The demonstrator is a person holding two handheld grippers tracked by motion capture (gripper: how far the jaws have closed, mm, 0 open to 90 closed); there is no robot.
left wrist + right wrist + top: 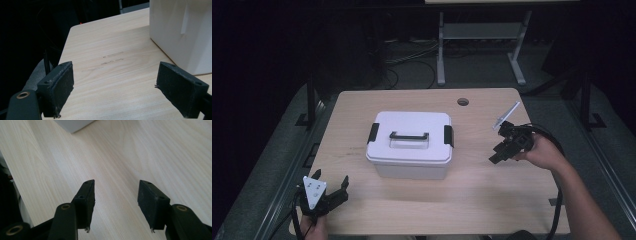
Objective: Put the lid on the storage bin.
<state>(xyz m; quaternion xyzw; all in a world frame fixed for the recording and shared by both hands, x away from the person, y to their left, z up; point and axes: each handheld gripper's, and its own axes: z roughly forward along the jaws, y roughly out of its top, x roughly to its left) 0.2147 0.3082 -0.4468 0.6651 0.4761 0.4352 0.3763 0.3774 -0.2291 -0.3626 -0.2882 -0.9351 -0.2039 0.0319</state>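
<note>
1 white lidded storage box (409,145) sits at the centre of the high view on the wooden table (362,210). Its long axis runs left to right across the frame. It carries 1 black handle (409,135) on the lid, also lying left to right, and 2 black latches (373,133), 1 at each short end. The right gripper (498,155) is at the frame's right, near the box's right end but apart from it, jaws about half open with nothing between them. The left gripper (332,181) rests at the lower left, well apart from the box, jaws spread wide and holding nothing.
</note>
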